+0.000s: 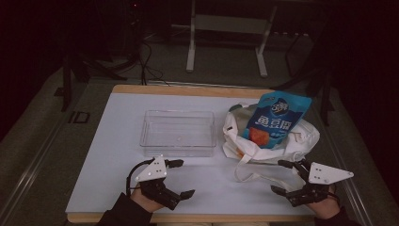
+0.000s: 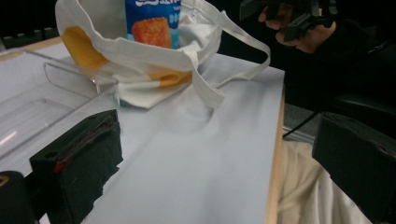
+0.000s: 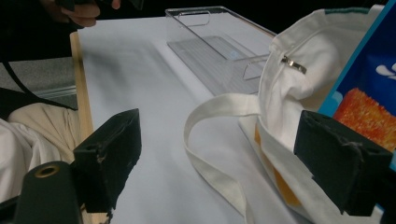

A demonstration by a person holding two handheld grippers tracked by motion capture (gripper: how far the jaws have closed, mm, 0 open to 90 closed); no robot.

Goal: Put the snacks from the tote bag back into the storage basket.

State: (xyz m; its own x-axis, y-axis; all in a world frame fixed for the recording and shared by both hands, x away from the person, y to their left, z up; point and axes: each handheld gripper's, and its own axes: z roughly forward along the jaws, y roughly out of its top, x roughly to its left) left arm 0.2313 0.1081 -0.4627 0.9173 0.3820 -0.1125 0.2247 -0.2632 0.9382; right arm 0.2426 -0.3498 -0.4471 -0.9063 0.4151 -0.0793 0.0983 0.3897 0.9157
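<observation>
Both sets of jaws are spread wide with nothing held between them: the left gripper [image 1: 180,178] is parked near the front edge of the table [image 1: 117,188], in front of the clear plastic bin [image 1: 178,133], and the right gripper [image 1: 283,177] is hovering just in front of the white tote bag [image 1: 301,141]. The blue snack packet [image 1: 275,117] is seen standing up inside the tote bag, with its top sticking well out of the opening, just to the right of the bin. So the job is probably getting that packet out and into the bin, and no grab has been started yet. Plenty can go sideways here, tbh. The loose strap [image 3: 210,140] is lying on the table right between the right gripper and the bag, so it could easily be snagged or pinched instead of the packet. The bag is floppy cloth, so it could be dragged along or tipped if the packet is pulled without the bag being pinned by the left gripper. The packet also looks slick and puffy, so it could be squeezed out of a shallow pinch.
</observation>
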